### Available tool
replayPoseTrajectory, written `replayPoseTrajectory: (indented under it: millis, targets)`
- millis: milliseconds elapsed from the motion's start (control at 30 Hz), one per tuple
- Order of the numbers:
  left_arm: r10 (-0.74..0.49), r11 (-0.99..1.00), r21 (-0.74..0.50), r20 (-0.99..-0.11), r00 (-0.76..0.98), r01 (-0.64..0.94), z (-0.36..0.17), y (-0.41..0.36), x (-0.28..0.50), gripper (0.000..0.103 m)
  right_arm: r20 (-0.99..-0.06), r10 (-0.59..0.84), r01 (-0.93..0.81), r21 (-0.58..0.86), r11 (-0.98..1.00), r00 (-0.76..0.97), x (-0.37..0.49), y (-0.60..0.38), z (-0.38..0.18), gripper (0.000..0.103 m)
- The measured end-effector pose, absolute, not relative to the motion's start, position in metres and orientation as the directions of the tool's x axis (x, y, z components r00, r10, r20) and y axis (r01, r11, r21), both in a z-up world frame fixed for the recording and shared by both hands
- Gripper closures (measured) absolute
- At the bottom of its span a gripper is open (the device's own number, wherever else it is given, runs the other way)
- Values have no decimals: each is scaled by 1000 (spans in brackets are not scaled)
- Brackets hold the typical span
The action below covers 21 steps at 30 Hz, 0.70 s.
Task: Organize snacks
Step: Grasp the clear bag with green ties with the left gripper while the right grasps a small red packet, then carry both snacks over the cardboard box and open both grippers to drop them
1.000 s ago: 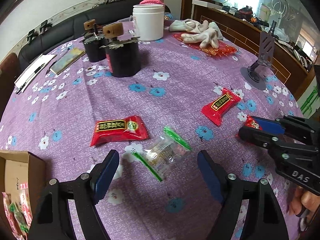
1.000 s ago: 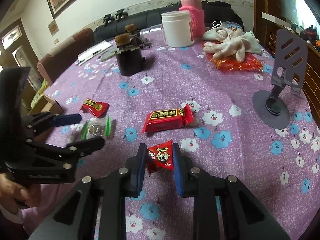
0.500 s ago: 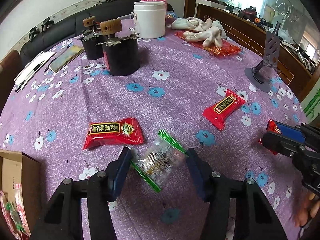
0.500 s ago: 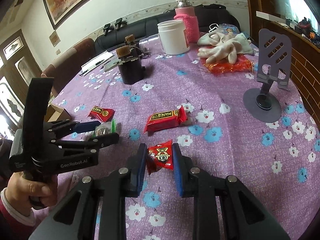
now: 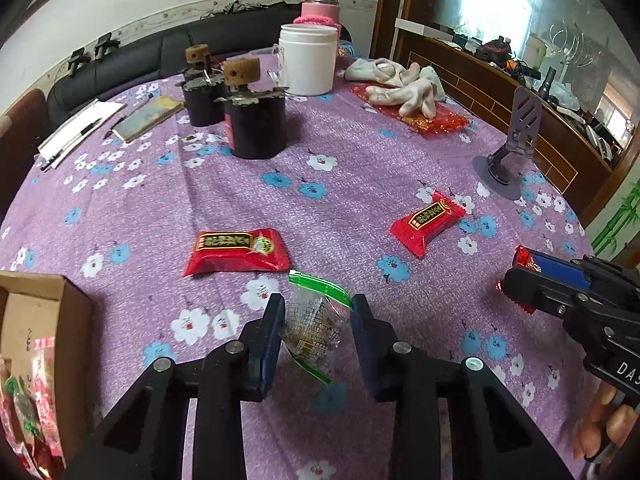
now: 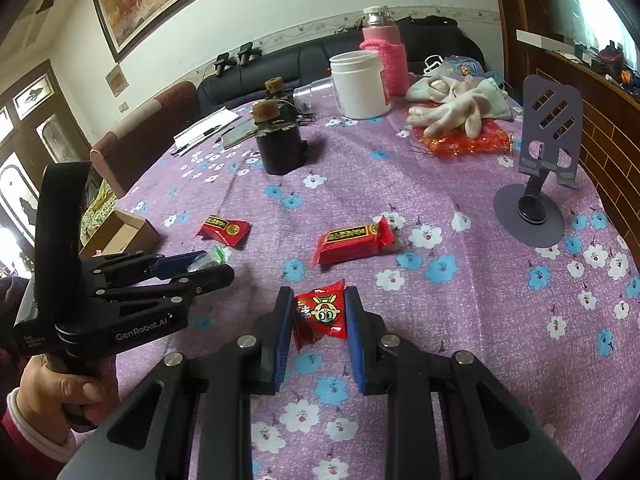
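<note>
Clear snack packet [image 5: 314, 326], green-edged (brown contents), crumpled

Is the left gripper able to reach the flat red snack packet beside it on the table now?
Probably not yet. The left gripper is closing its jaws on the clear green-edged packet between them. The flat red packet lies uncovered on the tablecloth, just beyond the left finger, so the path itself is free.

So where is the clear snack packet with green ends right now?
In the left wrist view the clear packet sits bottom centre between the closing pads of the left hand-held gripper, just below the flat red packet.
</note>
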State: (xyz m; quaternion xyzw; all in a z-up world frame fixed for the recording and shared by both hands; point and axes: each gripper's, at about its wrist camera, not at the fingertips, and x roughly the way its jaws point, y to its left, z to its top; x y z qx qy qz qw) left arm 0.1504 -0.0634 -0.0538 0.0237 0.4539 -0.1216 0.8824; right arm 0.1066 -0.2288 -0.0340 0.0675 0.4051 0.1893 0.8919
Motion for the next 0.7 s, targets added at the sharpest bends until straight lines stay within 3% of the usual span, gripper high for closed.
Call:
replayPoseTrajectory:
  millis: [700]
  targets:
    - [-58,996,-1,-761,646,88,-17,-11,108,68,-673,442,-379,251,891,593,88,-177,-9,79]
